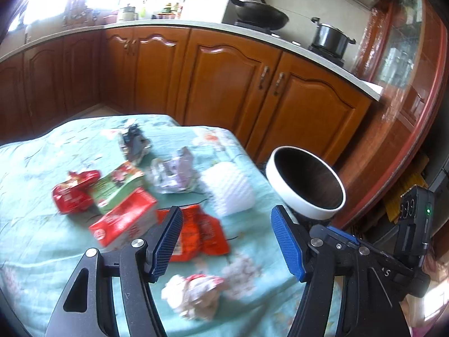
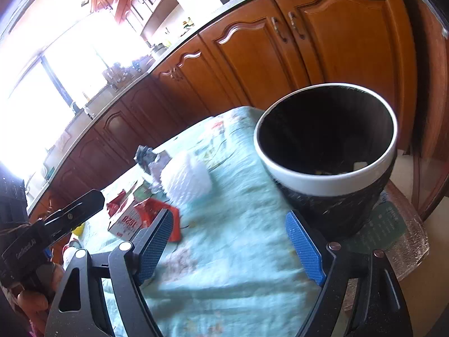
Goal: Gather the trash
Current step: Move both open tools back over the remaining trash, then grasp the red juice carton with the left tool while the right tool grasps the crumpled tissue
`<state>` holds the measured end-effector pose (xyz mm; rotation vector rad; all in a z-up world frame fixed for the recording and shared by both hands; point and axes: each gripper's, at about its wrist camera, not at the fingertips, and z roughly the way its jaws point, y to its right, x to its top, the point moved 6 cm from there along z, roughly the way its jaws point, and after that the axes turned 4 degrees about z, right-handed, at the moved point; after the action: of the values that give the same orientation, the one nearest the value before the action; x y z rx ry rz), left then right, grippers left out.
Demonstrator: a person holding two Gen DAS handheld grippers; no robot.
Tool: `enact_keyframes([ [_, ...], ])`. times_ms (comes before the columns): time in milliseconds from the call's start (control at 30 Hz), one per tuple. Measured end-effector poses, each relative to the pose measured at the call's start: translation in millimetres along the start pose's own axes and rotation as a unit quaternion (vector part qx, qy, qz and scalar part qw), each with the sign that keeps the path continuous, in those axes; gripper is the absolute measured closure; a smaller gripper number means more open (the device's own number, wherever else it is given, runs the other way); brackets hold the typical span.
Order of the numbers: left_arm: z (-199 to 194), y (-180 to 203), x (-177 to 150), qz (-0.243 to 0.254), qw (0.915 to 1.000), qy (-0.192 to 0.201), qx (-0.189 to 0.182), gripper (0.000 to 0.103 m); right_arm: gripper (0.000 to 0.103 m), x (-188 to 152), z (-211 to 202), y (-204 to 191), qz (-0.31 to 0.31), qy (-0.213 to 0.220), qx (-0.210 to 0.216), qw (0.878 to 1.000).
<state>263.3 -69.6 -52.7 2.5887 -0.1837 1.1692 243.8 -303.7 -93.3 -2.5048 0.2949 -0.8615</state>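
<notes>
Trash lies on a teal flowered cloth [image 1: 42,252]: a red carton [image 1: 123,221], a green packet [image 1: 118,182], a red wrapper [image 1: 74,193], an orange wrapper [image 1: 204,233], a pale purple wrapper [image 1: 174,174], a white foam sleeve [image 1: 227,191], dark foil [image 1: 134,140] and a crumpled paper ball [image 1: 193,292]. My left gripper [image 1: 227,241] hovers open above the orange wrapper, holding nothing. A black bin with a white rim [image 2: 322,181] stands at the table's right end, with a few scraps at its bottom. My right gripper [image 2: 230,248] is open and empty just left of the bin.
Wooden kitchen cabinets [image 1: 224,78] run behind the table, with a wok [image 1: 261,14] and a pot [image 1: 331,38] on the counter. A wooden-framed glass door [image 1: 401,56] stands at the right. The bin sits on a glass mat [image 2: 409,241] near the table's edge.
</notes>
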Motion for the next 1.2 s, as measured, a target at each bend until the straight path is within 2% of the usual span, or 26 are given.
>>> enact_keyframes([
  [300,-35,-41,-26,-0.031,0.9989,-0.006,0.035,0.038,0.019,-34,9,-41,-0.023,-0.03,0.022,0.999],
  [567,-46,-67,-42,-0.033,0.9977,-0.031,0.051,0.038,0.019,-69,16,-84,-0.061,-0.057,0.066,0.994],
  [800,-30,-84,-39,-0.014,0.9979,-0.042,0.046,0.038,0.019,-83,38,-110,-0.08,-0.088,0.097,0.988],
  [1033,6,-94,-34,-0.002,0.9978,-0.057,0.034,0.038,0.02,-87,60,-113,-0.075,-0.109,0.099,0.986],
  [1067,11,-95,-34,0.0,0.9976,-0.061,0.032,0.038,0.021,-88,63,-113,-0.072,-0.111,0.099,0.986],
  [1133,19,-94,-33,0.002,0.9975,-0.065,0.028,0.039,0.03,-88,65,-112,-0.069,-0.114,0.1,0.986],
  [1200,24,-91,-32,0.008,0.9975,-0.065,0.027,0.042,0.048,-89,67,-112,-0.063,-0.123,0.109,0.984],
])
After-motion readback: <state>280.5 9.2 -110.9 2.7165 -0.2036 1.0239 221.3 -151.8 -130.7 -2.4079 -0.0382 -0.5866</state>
